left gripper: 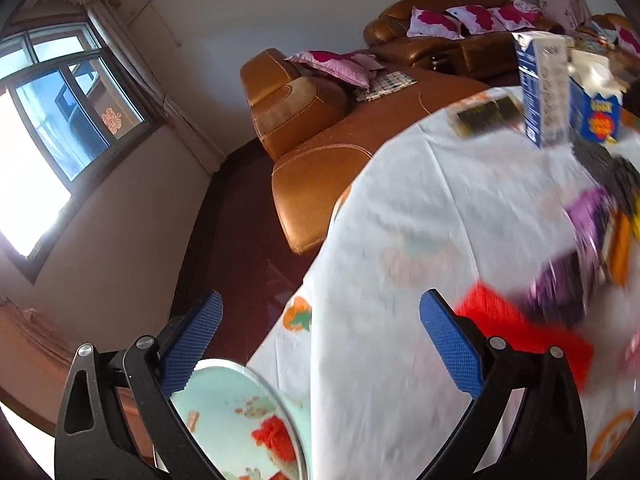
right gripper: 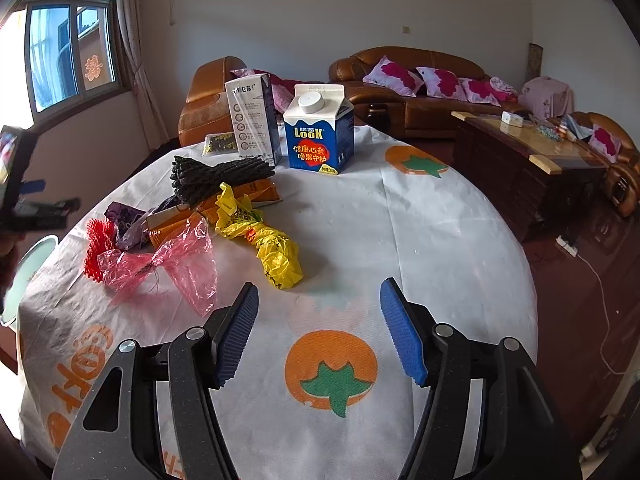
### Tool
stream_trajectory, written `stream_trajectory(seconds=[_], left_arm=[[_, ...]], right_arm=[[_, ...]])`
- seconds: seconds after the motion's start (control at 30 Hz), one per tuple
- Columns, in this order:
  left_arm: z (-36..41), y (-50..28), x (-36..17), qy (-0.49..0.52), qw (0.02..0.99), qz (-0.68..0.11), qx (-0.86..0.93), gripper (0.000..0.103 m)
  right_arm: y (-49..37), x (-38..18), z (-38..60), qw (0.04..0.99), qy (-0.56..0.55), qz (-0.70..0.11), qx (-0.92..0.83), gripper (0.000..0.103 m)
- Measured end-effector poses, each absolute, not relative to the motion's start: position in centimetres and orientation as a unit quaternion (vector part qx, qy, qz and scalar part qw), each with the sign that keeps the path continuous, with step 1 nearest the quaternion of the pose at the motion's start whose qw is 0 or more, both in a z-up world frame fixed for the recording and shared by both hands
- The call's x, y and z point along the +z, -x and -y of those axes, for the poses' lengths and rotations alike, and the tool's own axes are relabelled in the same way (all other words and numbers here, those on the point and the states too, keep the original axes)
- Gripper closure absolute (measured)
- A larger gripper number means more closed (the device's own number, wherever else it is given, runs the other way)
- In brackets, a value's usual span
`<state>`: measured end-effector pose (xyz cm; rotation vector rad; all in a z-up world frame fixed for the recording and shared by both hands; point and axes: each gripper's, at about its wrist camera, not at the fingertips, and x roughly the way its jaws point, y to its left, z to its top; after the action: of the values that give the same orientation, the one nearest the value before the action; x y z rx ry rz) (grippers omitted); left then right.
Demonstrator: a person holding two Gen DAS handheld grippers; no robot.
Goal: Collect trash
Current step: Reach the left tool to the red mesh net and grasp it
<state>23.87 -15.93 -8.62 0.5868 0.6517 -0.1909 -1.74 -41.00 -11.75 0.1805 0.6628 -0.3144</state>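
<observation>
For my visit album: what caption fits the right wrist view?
Open right gripper hovers over a table of trash: yellow bag, pink wrapper, blue milk carton.

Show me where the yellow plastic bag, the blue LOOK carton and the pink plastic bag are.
yellow plastic bag [right gripper: 276, 250], right wrist view, crumpled lower half
blue LOOK carton [right gripper: 316, 148], right wrist view, front face
pink plastic bag [right gripper: 188, 260], right wrist view, flat right part

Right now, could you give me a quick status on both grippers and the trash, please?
Left gripper open, empty, above bin. Right gripper open, empty over table. Yellow bag, pink wrap uncollected. Nothing blocking.
</observation>
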Motion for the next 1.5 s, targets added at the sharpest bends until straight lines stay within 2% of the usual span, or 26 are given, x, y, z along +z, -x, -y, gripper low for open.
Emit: stream_trajectory(seconds=[0.33,0.47,0.67,0.77,1.07,1.37,1.5], left_arm=[[22.0,-29.1,-10.8,-0.384,0.884,-0.268,-0.014,0.006],[20.5,-28.7,-12.1,-0.387,0.875,-0.291,-0.017,0.006],[15.9,-23.2,-13.4,-0.417,0.858,-0.297,-0.048,0.006],[13.1,-20.9,-12.4,-0.390,0.868,-0.303,-0.044,0.006],[8.2,-16.3,-7.2,-0.207,0.929,-0.302,-0.050,0.006],[10.3,-12.3,-9.7,-0.184,0.919,-0.332,-0.106,0.006],[10.8,-13.1,-11.5,-0.184,0.909,-0.354,-0.119,0.025]], right_arm=[[1.8,-11.9,41.0,0.929,-0.091,-0.325,-0.151,0.037],[1.9,-11.9,41.1,0.930,-0.096,-0.323,-0.149,0.036],[1.9,-11.9,41.2,0.930,-0.099,-0.321,-0.149,0.034],[1.9,-11.8,40.9,0.931,-0.090,-0.319,-0.154,0.033],[1.8,-11.8,40.5,0.930,-0.074,-0.320,-0.163,0.033],[2.0,-11.8,40.5,0.932,-0.075,-0.317,-0.160,0.033],[2.0,-11.8,40.6,0.931,-0.081,-0.318,-0.158,0.033]])
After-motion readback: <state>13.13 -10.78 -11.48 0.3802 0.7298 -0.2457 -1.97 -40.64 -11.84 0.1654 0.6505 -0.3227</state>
